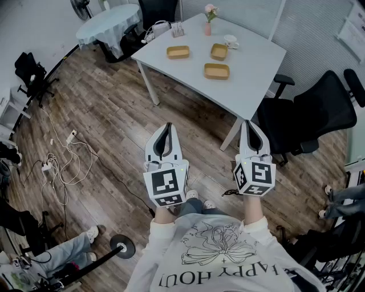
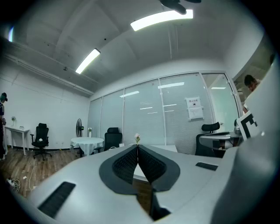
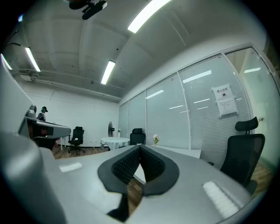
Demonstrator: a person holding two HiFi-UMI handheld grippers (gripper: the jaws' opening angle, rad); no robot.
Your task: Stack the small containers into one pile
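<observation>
Three small tan containers lie apart on the white table (image 1: 251, 85): one at the left (image 1: 178, 52), one further back (image 1: 219, 52) and one nearest me (image 1: 217, 71). I stand a few steps short of the table. My left gripper (image 1: 167, 126) and right gripper (image 1: 249, 124) are held level over the wooden floor, both shut with nothing between the jaws. In the left gripper view the closed tips (image 2: 138, 147) line up with the pink flower (image 2: 137, 138) on the table; in the right gripper view the tips (image 3: 140, 146) point at the table edge.
A pink flower vase (image 1: 209, 17), a white cup (image 1: 231, 41) and a small rack (image 1: 177, 29) stand at the table's far side. A black office chair (image 1: 319, 117) is at the table's right. Cables (image 1: 63, 159) trail on the floor at left; a round table (image 1: 108, 23) stands behind.
</observation>
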